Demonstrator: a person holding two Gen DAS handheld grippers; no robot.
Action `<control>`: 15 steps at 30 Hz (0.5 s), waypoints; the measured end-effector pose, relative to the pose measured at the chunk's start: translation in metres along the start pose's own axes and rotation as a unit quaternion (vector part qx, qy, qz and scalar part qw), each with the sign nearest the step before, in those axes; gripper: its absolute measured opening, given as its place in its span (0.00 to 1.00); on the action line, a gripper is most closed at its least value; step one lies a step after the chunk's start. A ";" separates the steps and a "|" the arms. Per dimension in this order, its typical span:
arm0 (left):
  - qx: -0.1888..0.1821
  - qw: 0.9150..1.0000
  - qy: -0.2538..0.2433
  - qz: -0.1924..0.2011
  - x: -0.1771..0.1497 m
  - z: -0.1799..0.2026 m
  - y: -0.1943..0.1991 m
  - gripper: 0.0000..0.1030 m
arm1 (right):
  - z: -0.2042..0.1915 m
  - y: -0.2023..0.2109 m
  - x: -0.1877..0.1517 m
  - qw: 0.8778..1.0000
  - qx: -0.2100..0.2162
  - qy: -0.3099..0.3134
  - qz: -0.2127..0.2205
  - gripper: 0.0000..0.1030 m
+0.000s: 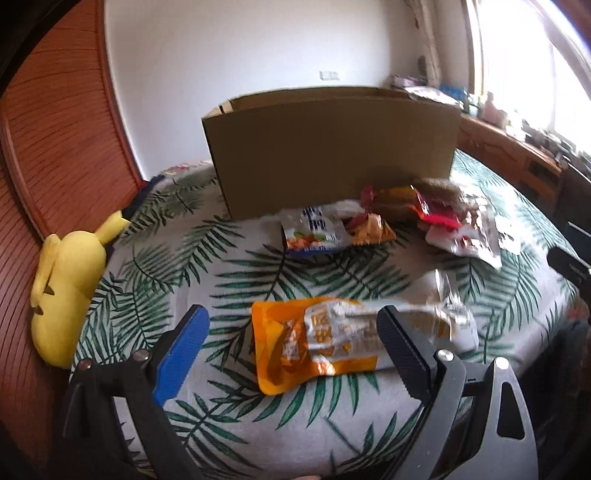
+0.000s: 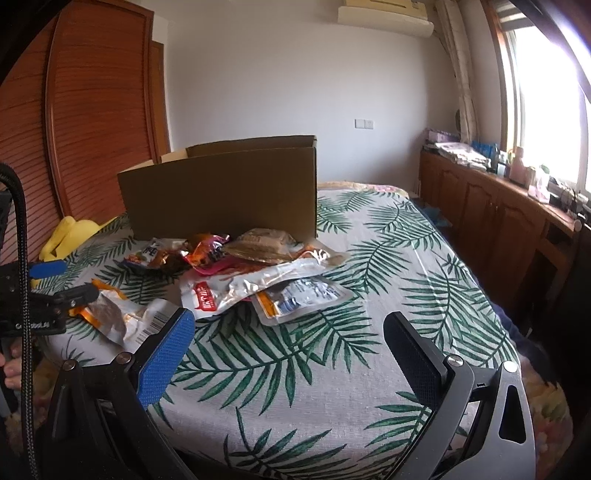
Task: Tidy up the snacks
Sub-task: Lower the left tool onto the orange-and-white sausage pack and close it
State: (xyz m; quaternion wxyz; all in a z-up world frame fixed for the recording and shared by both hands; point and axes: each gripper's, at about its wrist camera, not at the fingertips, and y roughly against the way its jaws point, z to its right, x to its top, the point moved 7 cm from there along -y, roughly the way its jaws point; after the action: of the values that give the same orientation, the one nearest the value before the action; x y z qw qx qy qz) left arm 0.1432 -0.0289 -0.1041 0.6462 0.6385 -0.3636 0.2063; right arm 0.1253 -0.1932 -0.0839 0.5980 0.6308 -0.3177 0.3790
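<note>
Snacks: orange pouch lying between my spread left gripper, pile at twelve o'clock before the cardboard box. Right gripper spread, empty. Risk, as I judge it: slick foil slipping from a shallow pinch.

Daylight from blown-out window at right, fisheye bending at edges, left view motion-blurred.

Home bedroom: leaf-print bed, louvered wardrobe, air conditioner.
</note>
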 end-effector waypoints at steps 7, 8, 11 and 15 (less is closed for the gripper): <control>-0.025 0.998 -0.042 -0.029 -0.015 0.009 0.002 0.90 | -0.006 -0.001 0.000 1.000 0.004 0.006 0.002 1.00; -0.029 0.998 -0.049 -0.033 -0.018 0.013 0.003 0.90 | -0.007 -0.001 0.000 1.000 0.004 0.007 0.002 1.00; -0.030 0.996 -0.071 -0.042 -0.025 0.023 0.004 0.90 | -0.008 0.000 0.001 1.000 0.004 0.007 0.002 1.00; -0.019 0.994 -0.094 -0.048 -0.027 0.030 -0.003 0.90 | -0.009 0.001 0.003 1.000 0.005 0.008 0.004 1.00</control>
State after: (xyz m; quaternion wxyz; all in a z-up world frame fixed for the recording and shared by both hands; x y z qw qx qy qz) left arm 0.1219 -0.0535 -0.1285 0.6306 0.6591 -0.3955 0.1072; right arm 0.1252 -0.1840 -0.0805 0.5958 0.6293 -0.3141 0.3878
